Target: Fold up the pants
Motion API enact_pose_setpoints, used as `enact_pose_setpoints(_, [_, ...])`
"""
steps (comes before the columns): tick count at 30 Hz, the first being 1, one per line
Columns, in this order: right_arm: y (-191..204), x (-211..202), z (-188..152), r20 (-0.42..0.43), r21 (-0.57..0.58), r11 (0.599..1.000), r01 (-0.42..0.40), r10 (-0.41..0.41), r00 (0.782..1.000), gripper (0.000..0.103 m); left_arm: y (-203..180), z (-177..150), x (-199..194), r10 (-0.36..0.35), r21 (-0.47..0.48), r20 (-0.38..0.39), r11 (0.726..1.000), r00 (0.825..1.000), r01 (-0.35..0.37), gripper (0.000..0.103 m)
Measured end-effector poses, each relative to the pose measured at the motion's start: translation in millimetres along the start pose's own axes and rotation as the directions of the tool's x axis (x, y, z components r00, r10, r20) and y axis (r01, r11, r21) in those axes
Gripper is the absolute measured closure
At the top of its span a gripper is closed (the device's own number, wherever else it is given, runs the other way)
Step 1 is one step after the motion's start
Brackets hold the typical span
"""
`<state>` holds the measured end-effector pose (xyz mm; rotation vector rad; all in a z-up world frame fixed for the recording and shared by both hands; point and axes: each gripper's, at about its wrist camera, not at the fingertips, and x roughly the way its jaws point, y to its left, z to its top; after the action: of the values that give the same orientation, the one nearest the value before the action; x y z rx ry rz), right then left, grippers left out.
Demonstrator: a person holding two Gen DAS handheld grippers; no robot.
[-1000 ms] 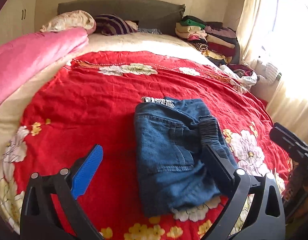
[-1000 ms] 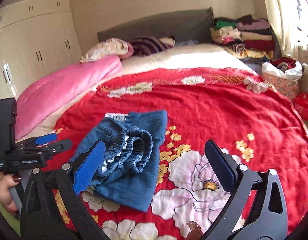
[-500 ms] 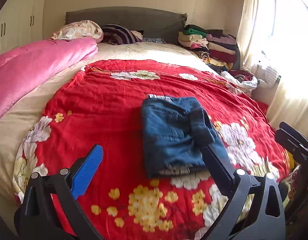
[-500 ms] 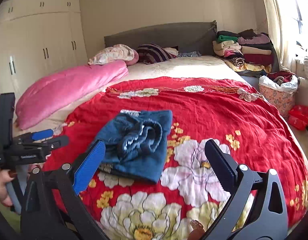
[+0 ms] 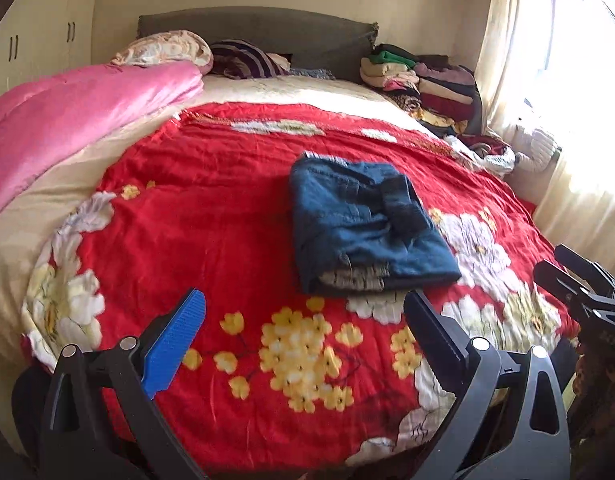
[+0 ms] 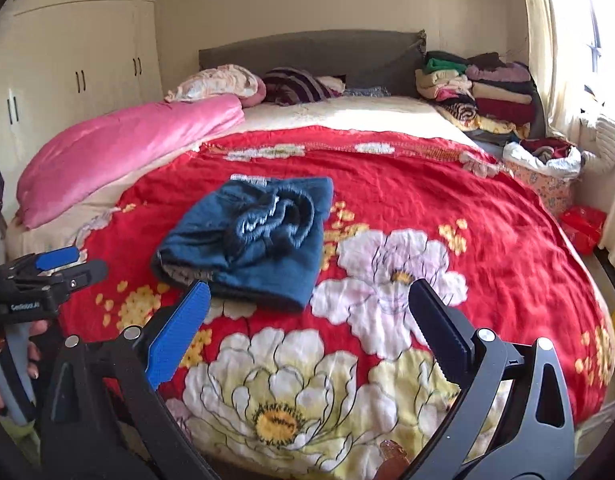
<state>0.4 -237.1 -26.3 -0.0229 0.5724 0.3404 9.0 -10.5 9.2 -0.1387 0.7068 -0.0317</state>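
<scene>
The blue denim pants lie folded into a compact bundle on the red flowered blanket, waistband on top; they also show in the right wrist view. My left gripper is open and empty, held back from the near edge of the pants. My right gripper is open and empty, also short of the pants. The left gripper shows at the left edge of the right wrist view, and the right gripper at the right edge of the left wrist view.
A pink quilt lies along the bed's left side. Pillows sit at the grey headboard. A stack of folded clothes is at the far right corner. A basket of clothes stands by the window.
Both grippers have pulled back and up from the folded pants toward the foot of the bed. The pants stay where they lay.
</scene>
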Motion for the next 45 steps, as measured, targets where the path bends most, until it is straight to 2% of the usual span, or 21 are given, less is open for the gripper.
enact_pose_setpoints(6, [2, 22, -19, -0.091, 0.006, 1.000, -0.001, 0.001, 0.996, 0.009, 0, -14, 18, 0.006, 0.004, -0.061, 1.000, 0.998, -0.005, 0.004])
enact_pose_setpoints(10, [3, 31, -24, -0.116, 0.010, 1.000, 0.002, -0.001, 0.993, 0.009, 2, -16, 22, 0.011, -0.007, -0.073, 1.000, 0.997, -0.011, 0.004])
enact_pose_setpoints(45, [4, 28, -22, -0.106, 0.000, 1.000, 0.002, -0.002, 0.994, 0.009, 1, -15, 21, 0.031, -0.011, -0.085, 0.999, 0.996, -0.032, 0.004])
